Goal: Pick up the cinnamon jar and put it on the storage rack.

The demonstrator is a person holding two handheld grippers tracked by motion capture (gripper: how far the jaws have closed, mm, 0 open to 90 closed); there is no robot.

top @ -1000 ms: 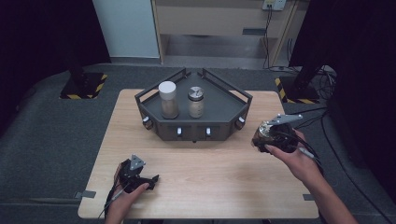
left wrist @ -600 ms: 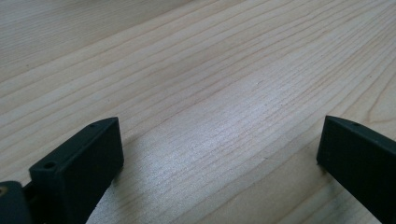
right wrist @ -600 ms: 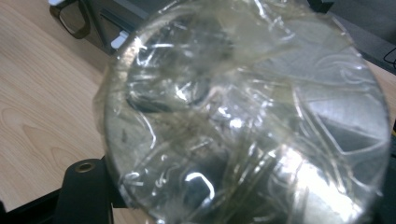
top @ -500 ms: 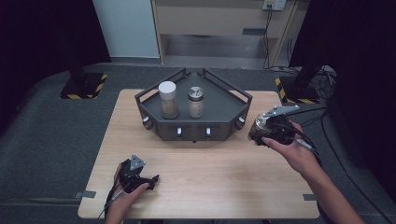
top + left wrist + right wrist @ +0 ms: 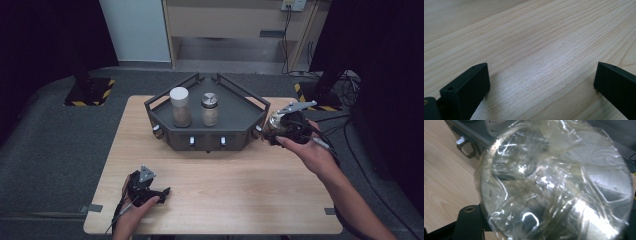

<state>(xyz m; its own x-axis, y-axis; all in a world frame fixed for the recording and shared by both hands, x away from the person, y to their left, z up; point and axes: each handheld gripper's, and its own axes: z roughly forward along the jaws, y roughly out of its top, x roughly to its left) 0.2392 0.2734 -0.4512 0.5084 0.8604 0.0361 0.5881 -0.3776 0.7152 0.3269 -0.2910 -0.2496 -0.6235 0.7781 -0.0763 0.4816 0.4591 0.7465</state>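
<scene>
Jar [image 5: 272,129] with a metal lid, wrapped in crinkled clear film, sits in the right tool [image 5: 280,131], whose jaws are closed on it. It is held in the air at the right end of the dark tray [image 5: 240,107], just beside the tray's right corner and above the right part of the wooden surface [image 5: 225,180]. In the right gripper view the jar [image 5: 554,182] is very close to the camera and the tray's wall with a small handle [image 5: 467,148] lies behind it at the upper left.

The step in hand, as I judge it, is to carry this jar into the tray, where a white-capped jar [image 5: 180,106] and a silver-capped jar [image 5: 210,109] already stand side by side in the far left part. To do it well, the jar should be lifted clearly higher than the tray's raised rim before it goes left, and it should be aimed at the free floor to the right of the silver-capped jar, with a gap so that the two are not knocked. The film looks slippery, so the grip should stay firm until the base rests flat.

The jar seems to lie tilted: its long axis runs roughly level, from right to left, with one round end facing the tool's camera. It must be turned upright before it is set down.

The left tool [image 5: 145,186] rests on the near left of the surface, jaws wide [image 5: 536,82] and holding nothing.
</scene>
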